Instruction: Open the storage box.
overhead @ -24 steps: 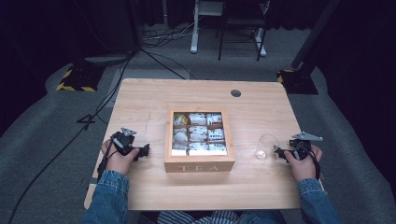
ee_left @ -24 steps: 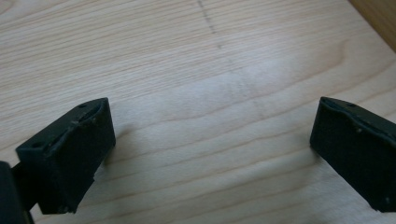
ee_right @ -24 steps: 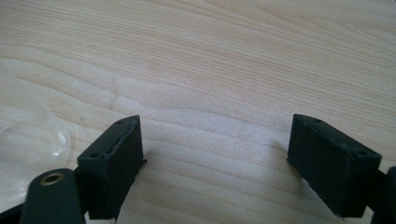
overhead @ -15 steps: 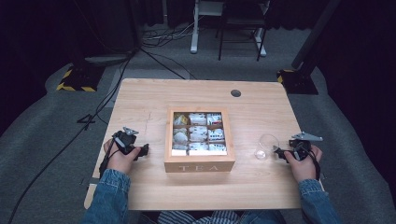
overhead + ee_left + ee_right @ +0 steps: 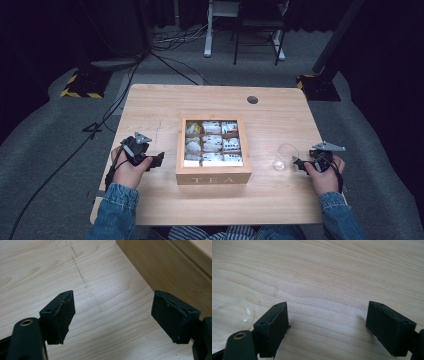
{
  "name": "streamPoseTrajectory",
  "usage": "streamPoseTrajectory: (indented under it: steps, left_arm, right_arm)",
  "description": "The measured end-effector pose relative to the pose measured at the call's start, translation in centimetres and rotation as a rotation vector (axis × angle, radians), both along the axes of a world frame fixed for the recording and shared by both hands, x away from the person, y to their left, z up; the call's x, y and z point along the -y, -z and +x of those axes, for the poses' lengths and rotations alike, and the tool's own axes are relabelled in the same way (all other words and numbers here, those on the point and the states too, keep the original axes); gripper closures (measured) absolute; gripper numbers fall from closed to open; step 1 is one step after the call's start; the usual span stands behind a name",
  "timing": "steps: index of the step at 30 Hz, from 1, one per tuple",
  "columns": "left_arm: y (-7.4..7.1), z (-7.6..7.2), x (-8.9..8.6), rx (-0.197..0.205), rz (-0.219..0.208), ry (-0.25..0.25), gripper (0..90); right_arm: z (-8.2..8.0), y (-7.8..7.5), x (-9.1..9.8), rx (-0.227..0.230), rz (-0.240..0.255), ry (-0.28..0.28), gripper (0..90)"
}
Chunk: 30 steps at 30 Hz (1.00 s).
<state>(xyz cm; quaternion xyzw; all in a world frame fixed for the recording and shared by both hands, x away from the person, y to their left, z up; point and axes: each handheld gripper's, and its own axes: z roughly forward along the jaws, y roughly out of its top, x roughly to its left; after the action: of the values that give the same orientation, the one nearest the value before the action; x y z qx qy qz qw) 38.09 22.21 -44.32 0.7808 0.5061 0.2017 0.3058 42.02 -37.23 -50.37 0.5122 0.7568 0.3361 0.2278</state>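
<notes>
While both tongs are resting spread and empty on the surface (image 5: 150,105), the tea box (image 5: 213,148) is sitting open at the middle, just beside the left tongs (image 5: 159,160), and the clear glass (image 5: 284,157) is standing just beside the right tongs (image 5: 296,163). Judging from this, reaching for a sachet is calling for a steep approach from above, pinching one packet without dragging its neighbours.

You're in a dark lab or studio: 1 wooden table (image 5: 150,107) on grey carpet (image 5: 45,130), cables (image 5: 165,55) trailing across the floor, hazard-striped stand bases (image 5: 80,90), desk legs (image 5: 207,35) behind.
</notes>
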Motion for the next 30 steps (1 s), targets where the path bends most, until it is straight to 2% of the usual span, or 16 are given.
streamPoseTrajectory:
  steps: [4, 8, 10, 14, 17, 20, 21, 22, 26, 28, 30]
  left_arm:
    - [-1.3, -1.0, 0.7, 0.025, -0.007, 0.03, 19.7]
    - [-1.9, -1.6, 1.3, 0.04, -0.013, 0.052, 19.1]
    - [-2.4, -2.2, 1.9, 0.069, -0.032, 0.075, 16.8]
    - [-2.8, -2.8, 2.6, 0.1, -0.043, 0.121, 15.8]
    - [-3.0, -3.1, 2.8, 0.102, -0.056, 0.123, 16.3]
    - [-3.5, -3.4, 3.3, 0.087, -0.093, 0.124, 19.7]
    - [-3.7, -3.7, 3.6, 0.083, -0.107, 0.145, 20.3]
    - [-3.7, -3.7, 3.6, 0.083, -0.107, 0.145, 20.3]
    - [-3.7, -4.0, 4.5, 0.083, -0.09, 0.205, 19.0]
    - [-3.5, -4.1, 5.2, 0.072, -0.118, 0.239, 19.0]
    - [-3.5, -4.1, 5.3, 0.064, -0.131, 0.233, 19.1]
  right_arm:
    - [0.0, 0.0, 0.0, 0.0, 0.0, -0.001, 18.3]
    - [0.0, 0.0, 0.0, 0.0, 0.0, -0.004, 18.4]
    - [0.0, 0.0, 0.0, 0.0, 0.0, -0.004, 18.3]
    - [0.0, 0.0, 0.0, 0.0, 0.0, -0.004, 18.4]
    - [0.0, 0.0, 0.0, 0.0, 0.001, -0.005, 18.4]
    - [0.0, 0.0, 0.0, -0.001, 0.001, -0.009, 18.4]
    - [0.0, 0.0, 0.1, -0.002, 0.001, -0.01, 18.4]
    - [0.0, 0.0, 0.1, -0.002, 0.001, -0.01, 18.4]
    - [0.0, 0.0, 0.0, -0.001, 0.001, -0.01, 18.4]
    - [0.0, 0.0, 0.0, -0.001, 0.001, -0.01, 18.4]
    - [0.0, 0.0, 0.0, -0.001, 0.001, -0.01, 18.4]
